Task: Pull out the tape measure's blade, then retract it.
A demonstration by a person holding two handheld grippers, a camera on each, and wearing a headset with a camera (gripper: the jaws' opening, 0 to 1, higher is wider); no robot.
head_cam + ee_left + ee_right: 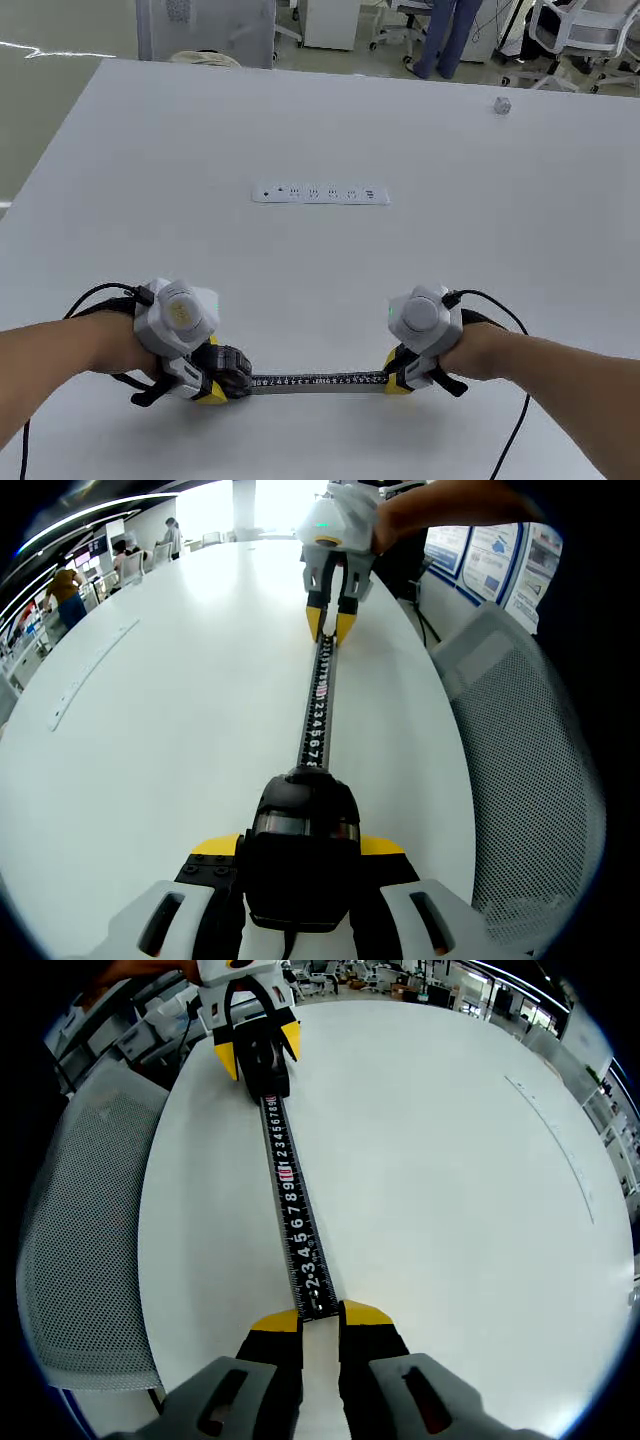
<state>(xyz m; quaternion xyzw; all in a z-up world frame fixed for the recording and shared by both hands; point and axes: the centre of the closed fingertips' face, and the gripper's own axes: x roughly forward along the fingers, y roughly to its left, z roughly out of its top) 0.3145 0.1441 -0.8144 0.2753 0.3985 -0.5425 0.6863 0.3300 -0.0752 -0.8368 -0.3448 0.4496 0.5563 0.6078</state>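
Tape measure: body clamped in left gripper. Blade: tip pinched by right gripper. Grippers face each other, held low.

Tape measure blade: white numerals on black. In the right gripper view, 2 through 9 read from 6 o'clock toward 12, then a red-marked figure, then digits up to 9. In the left gripper view, 2 to 7 are legible. Posters at 1 o'clock: text illegible.

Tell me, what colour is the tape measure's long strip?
The strip is black with white numbers, clearest in the right gripper view.
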